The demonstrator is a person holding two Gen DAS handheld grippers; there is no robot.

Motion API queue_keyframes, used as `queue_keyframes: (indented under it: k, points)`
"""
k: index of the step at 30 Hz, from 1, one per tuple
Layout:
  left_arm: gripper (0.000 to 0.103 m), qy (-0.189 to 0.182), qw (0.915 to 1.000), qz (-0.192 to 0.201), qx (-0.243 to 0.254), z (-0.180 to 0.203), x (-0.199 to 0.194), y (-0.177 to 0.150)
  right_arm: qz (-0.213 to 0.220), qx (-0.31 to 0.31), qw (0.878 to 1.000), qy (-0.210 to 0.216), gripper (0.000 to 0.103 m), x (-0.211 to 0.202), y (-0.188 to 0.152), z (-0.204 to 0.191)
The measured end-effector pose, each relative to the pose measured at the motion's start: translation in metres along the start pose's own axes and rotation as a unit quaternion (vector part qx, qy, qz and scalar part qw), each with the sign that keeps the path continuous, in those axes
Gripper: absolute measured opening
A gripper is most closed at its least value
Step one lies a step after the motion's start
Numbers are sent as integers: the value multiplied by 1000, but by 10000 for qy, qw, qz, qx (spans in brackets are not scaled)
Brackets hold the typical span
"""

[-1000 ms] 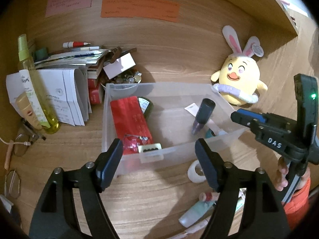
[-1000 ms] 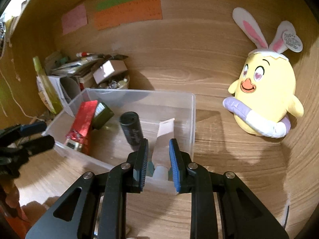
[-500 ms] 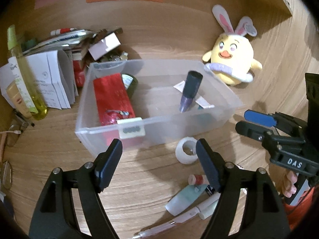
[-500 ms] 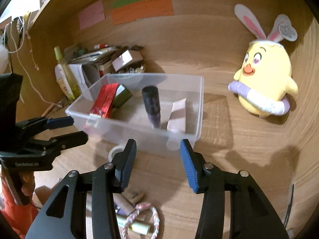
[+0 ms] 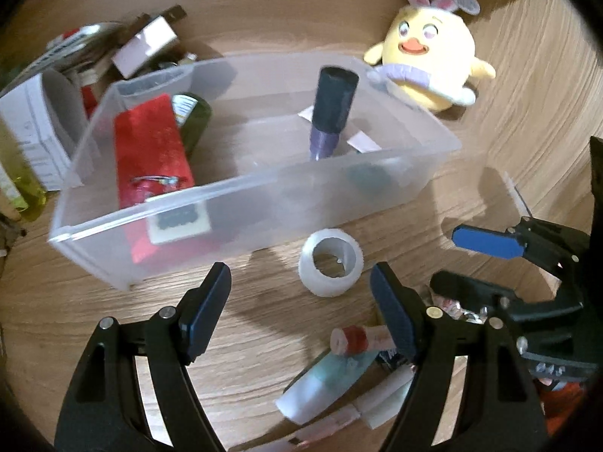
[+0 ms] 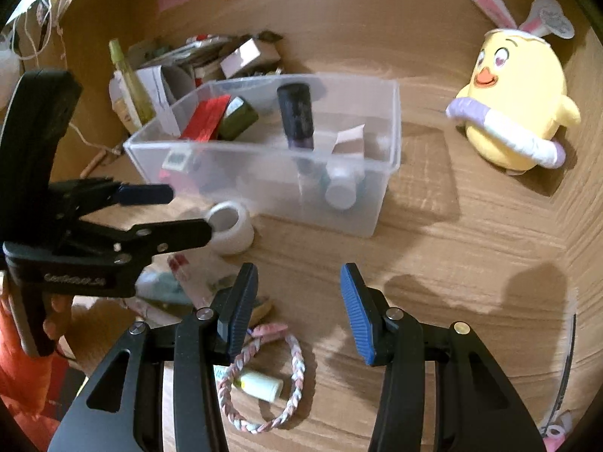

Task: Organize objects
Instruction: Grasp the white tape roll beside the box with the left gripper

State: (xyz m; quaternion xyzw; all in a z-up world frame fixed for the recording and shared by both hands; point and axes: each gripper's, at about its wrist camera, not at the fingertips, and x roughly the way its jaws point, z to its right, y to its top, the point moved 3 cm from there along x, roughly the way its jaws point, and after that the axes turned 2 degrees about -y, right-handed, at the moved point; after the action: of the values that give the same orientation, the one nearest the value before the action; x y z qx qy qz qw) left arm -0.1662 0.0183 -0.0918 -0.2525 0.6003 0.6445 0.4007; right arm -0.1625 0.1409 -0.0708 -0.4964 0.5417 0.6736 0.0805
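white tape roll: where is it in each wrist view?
Left wrist: tape roll sits just below centre, on the desk in front of the clear bin, above the gap between the fingers.
Right wrist: tape roll is left of centre, at the bin's near-left corner.
Shared landmark: yellow chick plush, upper right in both.

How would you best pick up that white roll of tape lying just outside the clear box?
The white roll of tape lies tilted with its hole facing up. Probably come from above, one finger into the hole, one outside, pinching its wall on the side away from the clear box.
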Motion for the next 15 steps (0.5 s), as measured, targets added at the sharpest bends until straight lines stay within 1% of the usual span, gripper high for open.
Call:
queue_keyframes:
  k: [4,7,8,10,12,14,15]
  points:
    - [76,-83,9999,-121,15,2,12,3,-75,-128,9998,119,42,4,-4,-8]
    - [75,-126,9999,-85,31,3,15,5,-154,-261,9994,178,42,7,-5,-14]
    - [73,-123,9999,-73,60,4,16,5,-178,-292,9993,176,42,9,-5,-16]
    - [56,-139,9998,-94,111,5,19,3,-225,-334,9990,180,42,12,-7,-18]
    - [46,-186,9997,-138,105,4,22,1,-246,-355,9989,195,42,13,-7,-20]
    - [39,-165,9998,-105,99,3,20,0,-245,-378,9988,192,42,14,-6,-21]
    - [38,-201,9997,-98,70,1,19,-1,-251,-379,9988,204,42,14,-7,-21]
